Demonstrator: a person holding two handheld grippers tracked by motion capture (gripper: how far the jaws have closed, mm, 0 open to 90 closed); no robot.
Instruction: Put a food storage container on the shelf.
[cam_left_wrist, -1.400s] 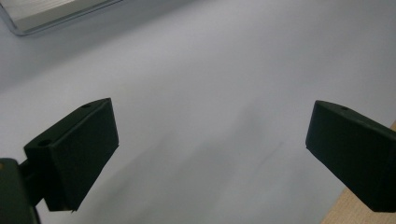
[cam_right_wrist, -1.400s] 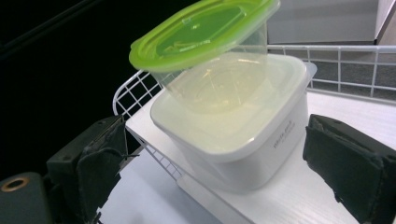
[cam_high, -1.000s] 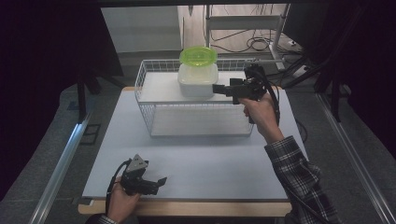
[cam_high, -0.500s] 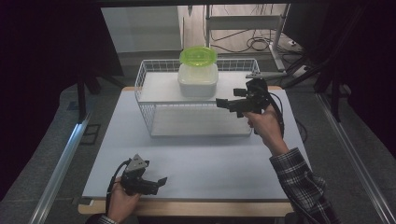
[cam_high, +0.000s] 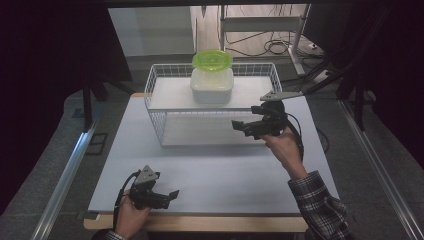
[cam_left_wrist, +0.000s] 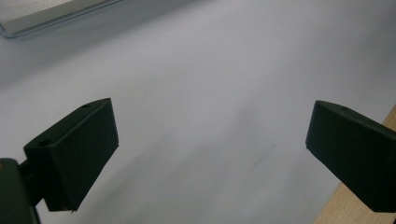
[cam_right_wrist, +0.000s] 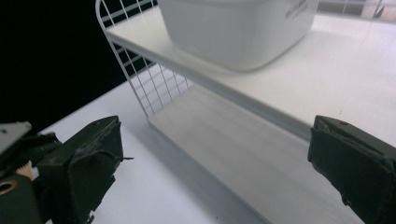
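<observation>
The left claw (cam_high: 170, 194) rested released and empty on the table (cam_high: 225, 170) near its front edge. Farther back, the right claw (cam_high: 240, 127) hung released beside the wire rack (cam_high: 160, 112). On the rack's upper shelf sat the white container (cam_high: 212, 85), topped by a green lid (cam_high: 212, 60).

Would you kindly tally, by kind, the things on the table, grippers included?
Wire rack: 1
White tub: 1
Green lid: 1
Grippers: 2, the left gripper and the right gripper, both open
Total: 5
</observation>
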